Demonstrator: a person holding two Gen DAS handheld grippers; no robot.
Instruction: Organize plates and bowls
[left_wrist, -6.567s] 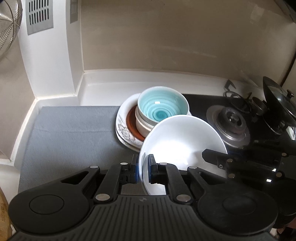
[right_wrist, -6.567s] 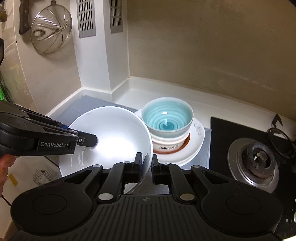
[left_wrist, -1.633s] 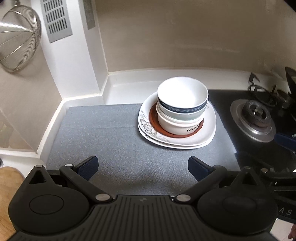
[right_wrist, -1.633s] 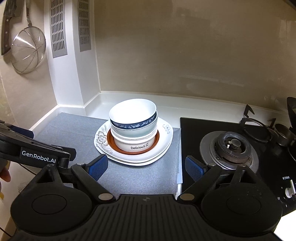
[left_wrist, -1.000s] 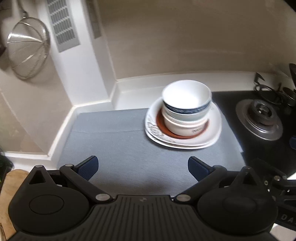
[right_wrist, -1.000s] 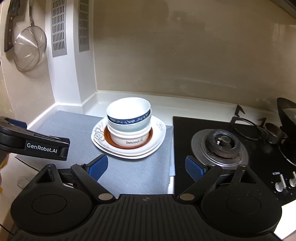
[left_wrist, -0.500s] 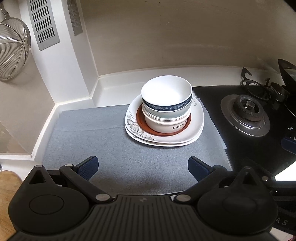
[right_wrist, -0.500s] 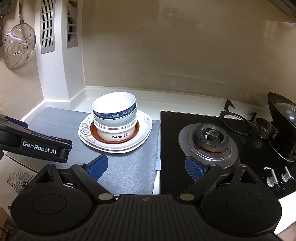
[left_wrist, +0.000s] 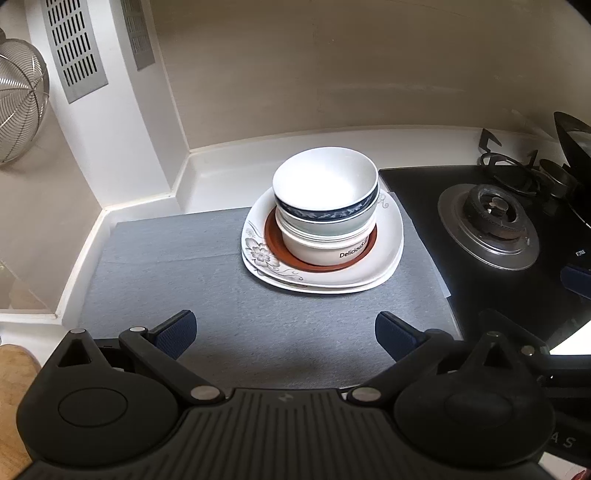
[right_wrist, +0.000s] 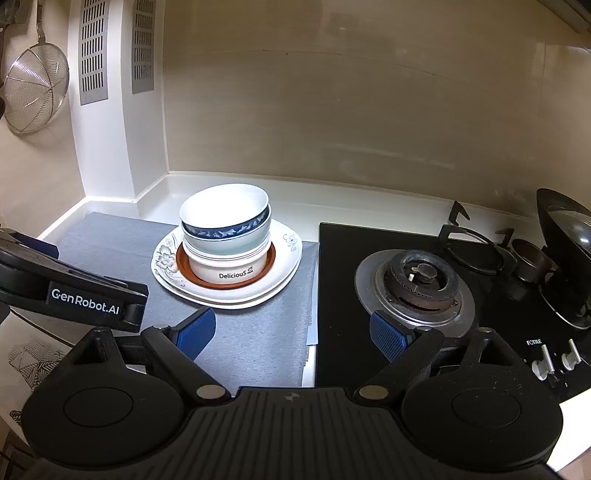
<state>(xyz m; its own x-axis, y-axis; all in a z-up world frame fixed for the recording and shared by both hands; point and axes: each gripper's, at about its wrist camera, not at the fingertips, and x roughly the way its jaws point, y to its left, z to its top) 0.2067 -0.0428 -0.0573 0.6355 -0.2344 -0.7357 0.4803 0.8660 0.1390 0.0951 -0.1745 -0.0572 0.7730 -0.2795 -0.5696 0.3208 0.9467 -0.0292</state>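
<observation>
A stack stands on the grey mat: white flowered plates, a brown-rimmed plate, a white "Delicious" bowl, a pale green bowl and a white bowl with a blue band on top. The stack also shows in the right wrist view. My left gripper is open and empty, well in front of the stack. My right gripper is open and empty, in front and to the right of the stack; the left gripper's body is at its left.
A black gas hob with a burner lies right of the mat, with knobs at the front and a dark pan lid at far right. A metal strainer hangs on the left wall. A wooden board is at lower left.
Both grippers let go of the white blue-banded bowl, which now tops the stack, opened, and pulled back. In the last half second the views barely shifted.
</observation>
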